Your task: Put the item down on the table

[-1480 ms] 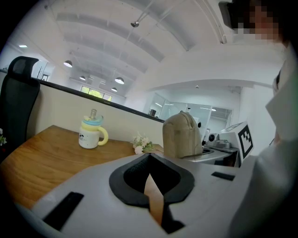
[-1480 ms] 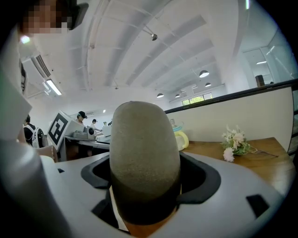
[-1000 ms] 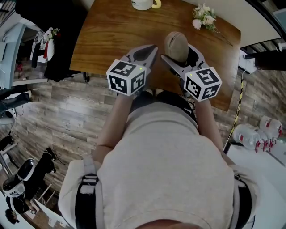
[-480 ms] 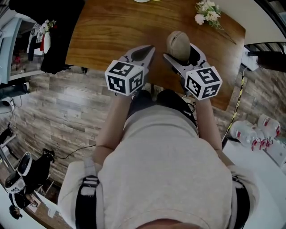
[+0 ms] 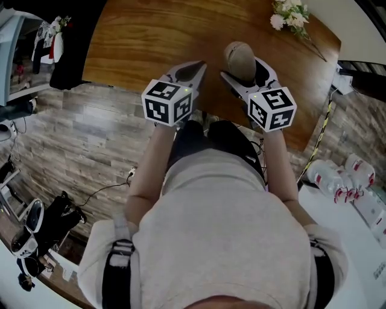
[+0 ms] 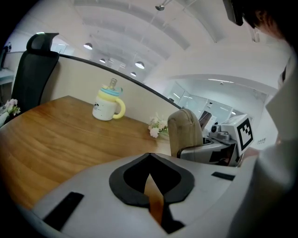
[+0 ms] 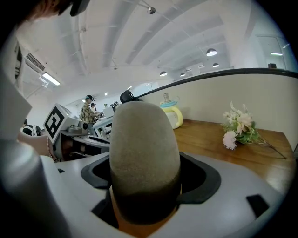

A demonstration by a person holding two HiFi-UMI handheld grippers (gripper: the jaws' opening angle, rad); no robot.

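A tan, egg-shaped item [image 5: 239, 58] [image 7: 143, 153] stands upright between the jaws of my right gripper [image 5: 246, 69] [image 7: 145, 186], which is shut on it above the near edge of the wooden table [image 5: 157, 42]. The same item [image 6: 185, 132] shows at the right of the left gripper view. My left gripper [image 5: 194, 70] [image 6: 150, 183] hangs beside it to the left, shut with nothing in it.
A white mug with a yellow handle [image 6: 107, 104] [image 7: 172, 114] stands at the table's far side. A small bunch of flowers [image 5: 291, 15] [image 7: 240, 128] lies at the far right. White bottles [image 5: 338, 181] sit on the floor at the right.
The head view has slid a little forward, so the mug has left its top edge. Both grippers hold the same pose, the right still shut on the item.
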